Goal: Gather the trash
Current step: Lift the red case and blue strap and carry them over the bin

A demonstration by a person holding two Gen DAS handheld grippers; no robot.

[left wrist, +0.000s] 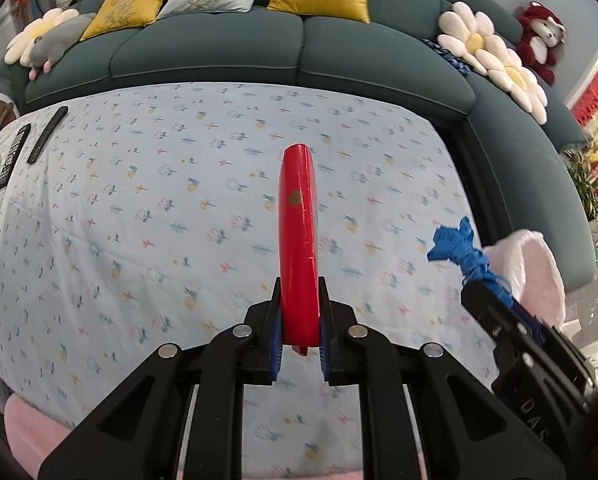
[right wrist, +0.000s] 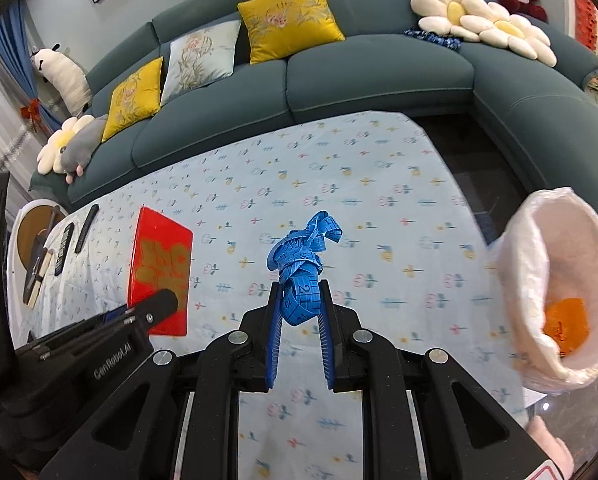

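Note:
A flat red packet with gold print (left wrist: 298, 240) stands edge-on in my left gripper (left wrist: 299, 300), which is shut on its lower end above the flowered cloth. The right wrist view shows the same red packet (right wrist: 161, 268) broadside, with the left gripper (right wrist: 167, 304) on it. My right gripper (right wrist: 299, 292) is shut on a bundled blue measuring tape (right wrist: 303, 260), lifted off the table; the tape (left wrist: 465, 248) and right gripper (left wrist: 485, 288) also appear at the right of the left wrist view. A white bin bag (right wrist: 555, 292) gapes open at the right, with an orange item (right wrist: 567, 324) inside.
A table under a pale blue flowered cloth (left wrist: 139, 220) fills the foreground. Two black remotes (left wrist: 47, 134) lie at its far left corner. A teal corner sofa (right wrist: 379, 76) with cushions and flower pillows wraps behind. A small round side table (right wrist: 35, 240) stands at left.

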